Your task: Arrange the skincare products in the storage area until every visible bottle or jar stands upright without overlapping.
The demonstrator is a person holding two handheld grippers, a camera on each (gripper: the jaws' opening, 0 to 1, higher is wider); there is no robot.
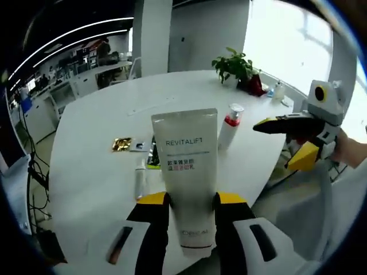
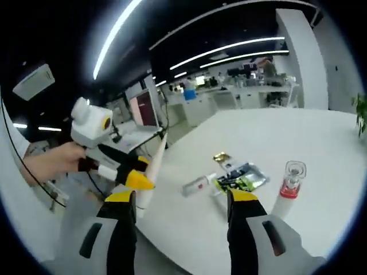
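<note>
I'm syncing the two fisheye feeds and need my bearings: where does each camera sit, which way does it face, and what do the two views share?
Left gripper view: rides the left gripper, looking across the white table toward a potted plant; its jaws clamp a Revitalift tube; the right gripper and a hand enter from the right.
Right gripper view: rides the right gripper, jaws open, looking along the table edge toward office desks; a hand holds the left gripper.
Shared: table, red-collared pump bottle, gold packet, green sachet.

Matt plastic tube (image 1: 186, 172) — smooth glossy white table (image 1: 103, 172).
</note>
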